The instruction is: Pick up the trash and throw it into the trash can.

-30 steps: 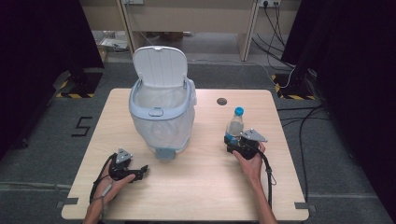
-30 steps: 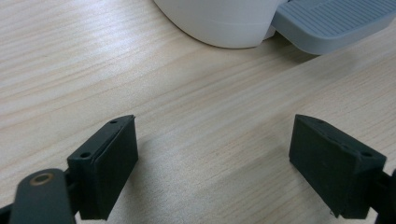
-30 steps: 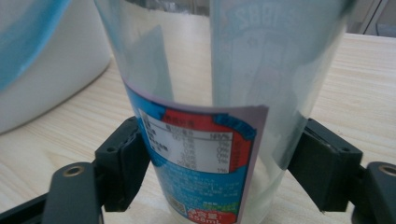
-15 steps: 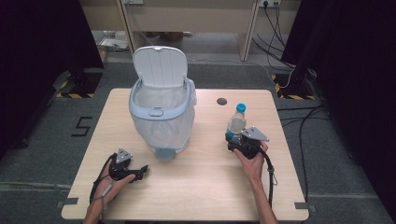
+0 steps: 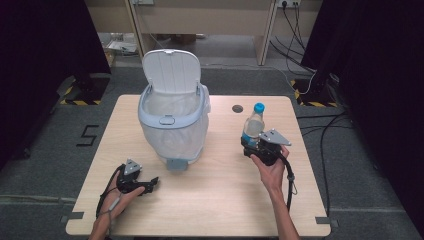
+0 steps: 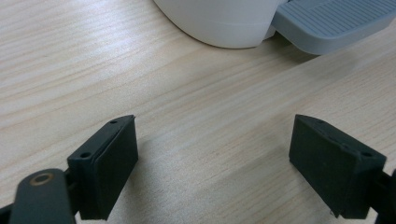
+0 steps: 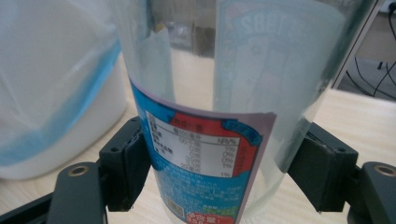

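Above the pale wooden table (image 5: 210,200), the right gripper (image 5: 256,146) clamps a clear plastic bottle (image 5: 254,125), seemingly empty.

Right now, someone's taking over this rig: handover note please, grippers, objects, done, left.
Right gripper: shut on the clear bottle, blue cap up, held upright over the table's right side.
Left gripper: open, holding nothing, low over the table near the bin's grey pedal.
Bin: lid open, liner in, left of the bottle.
Done: bottle gripped.
Left: likely carry the bottle over the bin opening and release it.
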`<state>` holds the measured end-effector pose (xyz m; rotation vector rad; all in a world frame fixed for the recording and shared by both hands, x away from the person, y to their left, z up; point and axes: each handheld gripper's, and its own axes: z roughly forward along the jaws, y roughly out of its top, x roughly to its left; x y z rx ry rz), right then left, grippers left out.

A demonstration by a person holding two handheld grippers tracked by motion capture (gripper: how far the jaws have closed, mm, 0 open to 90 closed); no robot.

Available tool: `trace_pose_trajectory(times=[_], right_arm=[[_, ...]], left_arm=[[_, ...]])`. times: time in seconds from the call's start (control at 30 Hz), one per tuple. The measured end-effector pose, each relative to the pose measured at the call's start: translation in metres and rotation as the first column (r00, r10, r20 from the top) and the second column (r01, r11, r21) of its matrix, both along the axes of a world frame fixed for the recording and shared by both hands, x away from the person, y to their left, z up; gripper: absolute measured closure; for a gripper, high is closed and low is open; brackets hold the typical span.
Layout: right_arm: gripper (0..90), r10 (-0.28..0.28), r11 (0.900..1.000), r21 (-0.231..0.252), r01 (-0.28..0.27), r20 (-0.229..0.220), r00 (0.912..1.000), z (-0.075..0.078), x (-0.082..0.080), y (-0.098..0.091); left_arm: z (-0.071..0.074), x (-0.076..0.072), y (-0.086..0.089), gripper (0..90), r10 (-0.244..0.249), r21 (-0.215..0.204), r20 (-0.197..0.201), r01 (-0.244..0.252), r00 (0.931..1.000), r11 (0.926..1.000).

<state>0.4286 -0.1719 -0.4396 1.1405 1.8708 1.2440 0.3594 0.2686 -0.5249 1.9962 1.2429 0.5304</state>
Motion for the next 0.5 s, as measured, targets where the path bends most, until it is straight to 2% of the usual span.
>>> trace_pose_trajectory(times=[0.23,0.5], right_arm=[[27.6,0.035,0.9994,0.005,-0.035,0.006,0.9994,0.025,-0.001,0.008],[27.6,0.053,0.9982,0.027,-0.053,0.017,0.9985,0.043,0.000,0.016]], left_arm=[[0.000,0.000,0.000,14.5,0.000,0.000,0.000,0.000,1.0000,1.0000],[0.000,0.000,0.000,14.5,0.000,-0.001,0.000,0.000,1.0000,1.0000]])
